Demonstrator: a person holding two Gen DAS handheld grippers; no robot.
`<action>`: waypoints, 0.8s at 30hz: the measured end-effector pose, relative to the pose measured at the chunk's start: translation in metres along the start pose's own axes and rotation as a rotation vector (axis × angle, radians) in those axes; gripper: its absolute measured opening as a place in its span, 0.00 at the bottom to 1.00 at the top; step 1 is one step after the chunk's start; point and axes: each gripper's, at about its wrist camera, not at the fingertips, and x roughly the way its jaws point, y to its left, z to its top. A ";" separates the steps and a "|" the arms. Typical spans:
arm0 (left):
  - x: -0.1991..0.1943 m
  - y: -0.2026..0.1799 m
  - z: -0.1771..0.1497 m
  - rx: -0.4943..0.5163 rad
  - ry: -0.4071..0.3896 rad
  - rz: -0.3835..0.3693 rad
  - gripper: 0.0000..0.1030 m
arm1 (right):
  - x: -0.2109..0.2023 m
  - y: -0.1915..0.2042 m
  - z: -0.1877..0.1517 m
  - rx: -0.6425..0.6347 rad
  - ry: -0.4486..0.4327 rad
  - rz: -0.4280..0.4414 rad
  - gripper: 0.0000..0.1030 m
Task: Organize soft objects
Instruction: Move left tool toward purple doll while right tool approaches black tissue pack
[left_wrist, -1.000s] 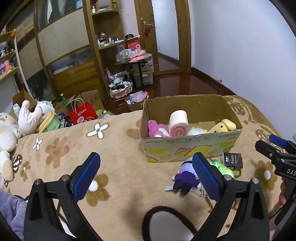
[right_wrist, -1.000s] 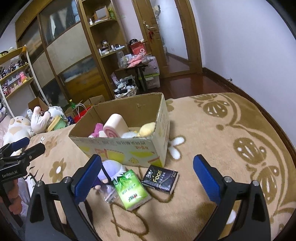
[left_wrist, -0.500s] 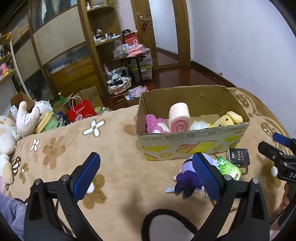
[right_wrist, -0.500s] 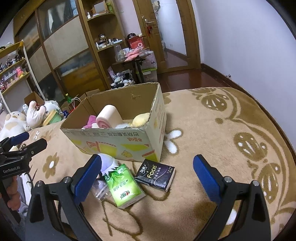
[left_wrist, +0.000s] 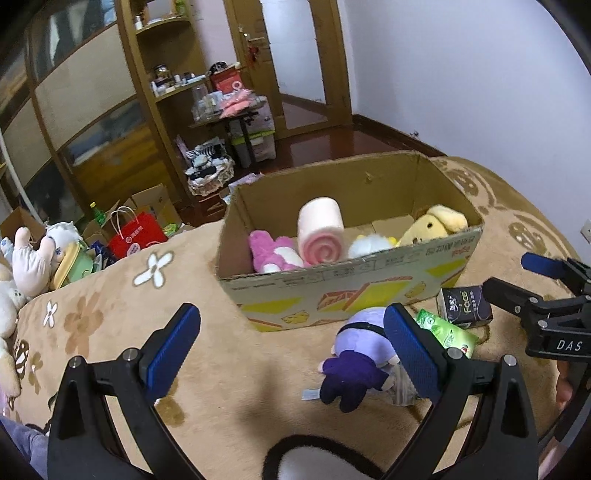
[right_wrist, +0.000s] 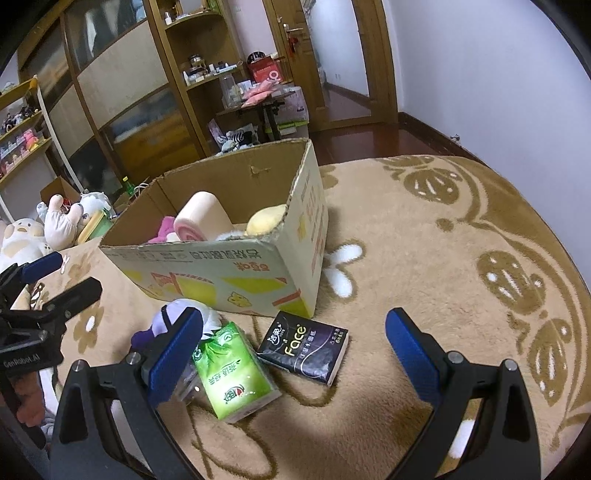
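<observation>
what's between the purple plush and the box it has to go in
Nothing lies between them: the purple plush sits on the blanket right in front of the cardboard box. Only the box's near wall has to be cleared. The open left gripper has a free path to it.

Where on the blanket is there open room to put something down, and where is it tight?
Free: the blanket right of the cardboard box, and the stretch left of it. Crowded: in front of the box, with the purple plush, green tissue pack and black tissue pack.

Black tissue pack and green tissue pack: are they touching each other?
Cannot tell. In the right wrist view the black tissue pack and green tissue pack lie side by side with near corners almost meeting; no clear gap or contact shows.
</observation>
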 end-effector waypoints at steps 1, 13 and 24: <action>0.004 -0.002 0.000 0.007 0.009 -0.003 0.96 | 0.002 0.000 0.000 0.001 0.006 -0.001 1.00; 0.039 -0.022 -0.012 0.076 0.105 -0.040 0.96 | 0.036 -0.008 -0.003 0.036 0.090 -0.014 1.00; 0.059 -0.029 -0.020 0.091 0.164 -0.061 0.96 | 0.057 -0.013 -0.006 0.055 0.129 -0.048 1.00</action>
